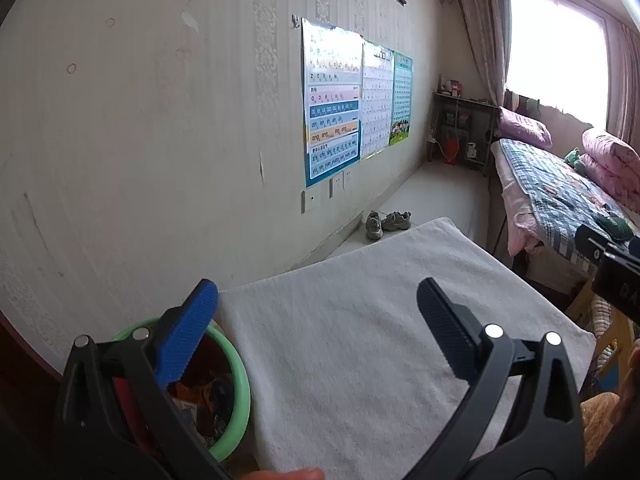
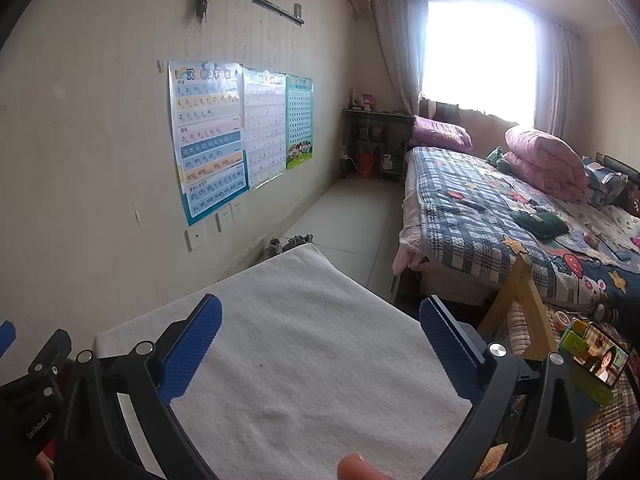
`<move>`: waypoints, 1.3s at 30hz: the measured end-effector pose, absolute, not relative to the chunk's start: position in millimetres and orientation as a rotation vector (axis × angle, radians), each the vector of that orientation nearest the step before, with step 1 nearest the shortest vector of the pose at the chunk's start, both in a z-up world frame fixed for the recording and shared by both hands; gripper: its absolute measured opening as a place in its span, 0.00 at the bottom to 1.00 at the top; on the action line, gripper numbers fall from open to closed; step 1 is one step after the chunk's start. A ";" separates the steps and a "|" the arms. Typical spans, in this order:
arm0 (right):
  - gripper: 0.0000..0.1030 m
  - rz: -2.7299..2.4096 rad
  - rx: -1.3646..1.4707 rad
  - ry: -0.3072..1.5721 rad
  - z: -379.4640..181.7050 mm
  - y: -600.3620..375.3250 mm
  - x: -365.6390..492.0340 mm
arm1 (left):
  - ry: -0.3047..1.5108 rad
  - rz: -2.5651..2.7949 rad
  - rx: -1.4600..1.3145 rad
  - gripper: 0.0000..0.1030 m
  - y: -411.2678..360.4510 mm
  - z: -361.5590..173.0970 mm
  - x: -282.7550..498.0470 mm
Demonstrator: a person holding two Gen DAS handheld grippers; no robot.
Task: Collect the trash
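Note:
A green-rimmed bin [image 1: 236, 364] with a red inside stands at the left of a white towel-covered table [image 1: 360, 340]. It holds several pieces of crumpled trash [image 1: 208, 400]. My left gripper [image 1: 316, 320] is open and empty, its left finger over the bin's rim. My right gripper [image 2: 320, 336] is open and empty above the white table [image 2: 300, 360]. The left gripper's body [image 2: 32, 384] shows at the left edge of the right wrist view. No loose trash shows on the towel.
A wall with posters [image 1: 352, 100] runs along the left. A pair of shoes [image 1: 388, 222] lies on the floor past the table. A bed with a patterned quilt [image 2: 520, 216] stands to the right. A wooden chair [image 2: 520, 300] and a phone [image 2: 602, 356] sit at the right.

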State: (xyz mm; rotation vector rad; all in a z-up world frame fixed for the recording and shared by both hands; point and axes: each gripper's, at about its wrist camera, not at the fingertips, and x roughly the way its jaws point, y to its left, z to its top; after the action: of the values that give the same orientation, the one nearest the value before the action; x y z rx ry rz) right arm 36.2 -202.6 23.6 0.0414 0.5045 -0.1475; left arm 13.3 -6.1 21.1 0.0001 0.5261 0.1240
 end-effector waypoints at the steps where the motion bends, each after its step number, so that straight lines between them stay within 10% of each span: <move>1: 0.93 -0.148 0.042 0.507 22.9 -203.0 36.3 | 0.526 0.123 0.002 0.95 -6.5 20.7 13.6; 39: 0.93 -0.148 0.042 0.568 4.9 -208.6 45.8 | 0.586 0.107 0.003 0.95 -8.2 6.6 21.6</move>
State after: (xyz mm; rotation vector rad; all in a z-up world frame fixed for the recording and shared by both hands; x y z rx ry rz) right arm 45.8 -208.6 4.9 0.0422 0.5675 -0.1476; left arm 21.6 -8.2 6.6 0.0026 0.5858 0.1065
